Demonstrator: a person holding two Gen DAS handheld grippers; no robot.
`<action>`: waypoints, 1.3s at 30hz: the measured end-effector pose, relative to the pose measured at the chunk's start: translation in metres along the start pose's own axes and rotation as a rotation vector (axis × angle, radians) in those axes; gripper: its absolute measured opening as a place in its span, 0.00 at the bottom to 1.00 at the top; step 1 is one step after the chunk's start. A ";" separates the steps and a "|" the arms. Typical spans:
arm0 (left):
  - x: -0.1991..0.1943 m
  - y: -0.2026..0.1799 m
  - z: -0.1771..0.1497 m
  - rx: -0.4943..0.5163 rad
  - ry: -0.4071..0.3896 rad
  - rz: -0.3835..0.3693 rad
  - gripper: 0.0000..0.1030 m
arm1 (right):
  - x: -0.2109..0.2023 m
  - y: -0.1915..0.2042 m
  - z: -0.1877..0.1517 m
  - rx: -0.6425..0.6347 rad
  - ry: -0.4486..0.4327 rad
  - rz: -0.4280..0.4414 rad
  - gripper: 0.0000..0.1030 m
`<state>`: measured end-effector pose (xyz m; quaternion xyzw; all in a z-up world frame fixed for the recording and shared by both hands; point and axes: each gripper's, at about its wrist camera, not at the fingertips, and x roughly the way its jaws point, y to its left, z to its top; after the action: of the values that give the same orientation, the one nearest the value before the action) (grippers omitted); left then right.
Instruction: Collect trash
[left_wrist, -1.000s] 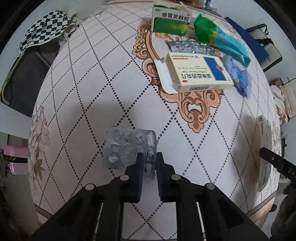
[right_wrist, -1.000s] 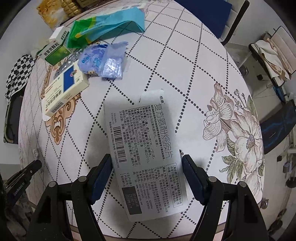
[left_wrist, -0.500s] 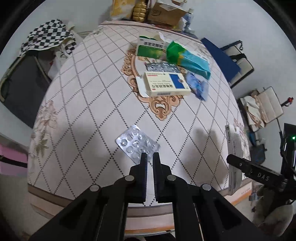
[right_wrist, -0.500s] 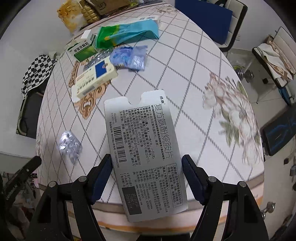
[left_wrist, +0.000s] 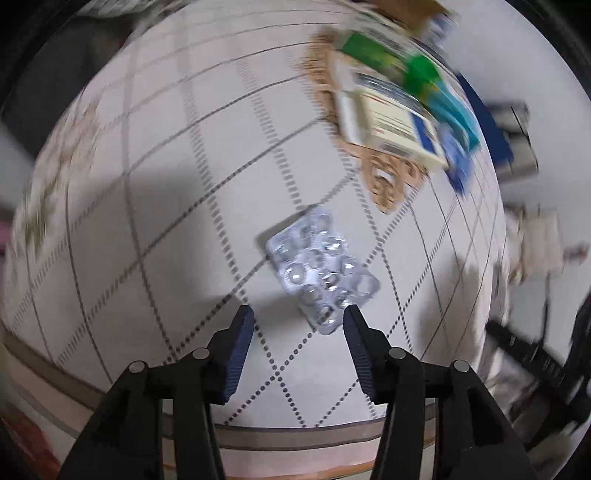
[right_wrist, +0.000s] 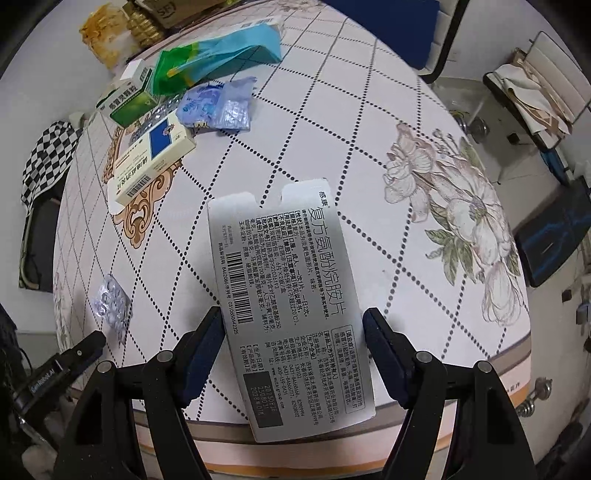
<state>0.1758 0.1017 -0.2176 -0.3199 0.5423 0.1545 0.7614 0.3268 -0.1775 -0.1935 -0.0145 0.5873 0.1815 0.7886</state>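
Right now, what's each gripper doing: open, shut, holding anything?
Left gripper: open, holding nothing; the blister pack lies on the table just ahead.
Right gripper: shut on the flattened silver medicine box.

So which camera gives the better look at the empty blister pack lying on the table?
The left wrist view: the blister pack lies large just ahead of the open left gripper, its pockets distinct despite motion blur. The right wrist view shows it only small near the table's left edge.
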 end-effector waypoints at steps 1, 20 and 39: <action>-0.003 -0.011 0.001 0.083 -0.007 0.027 0.46 | 0.002 0.000 0.002 -0.012 0.006 -0.002 0.75; 0.055 -0.059 0.021 0.602 0.212 0.188 0.94 | 0.018 -0.017 0.033 -0.024 0.039 0.001 0.75; 0.017 -0.074 0.016 0.583 0.081 0.132 0.58 | 0.016 0.001 0.020 -0.070 0.021 -0.004 0.75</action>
<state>0.2364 0.0551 -0.2066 -0.0578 0.6132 0.0285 0.7873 0.3486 -0.1680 -0.2021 -0.0450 0.5889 0.2002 0.7817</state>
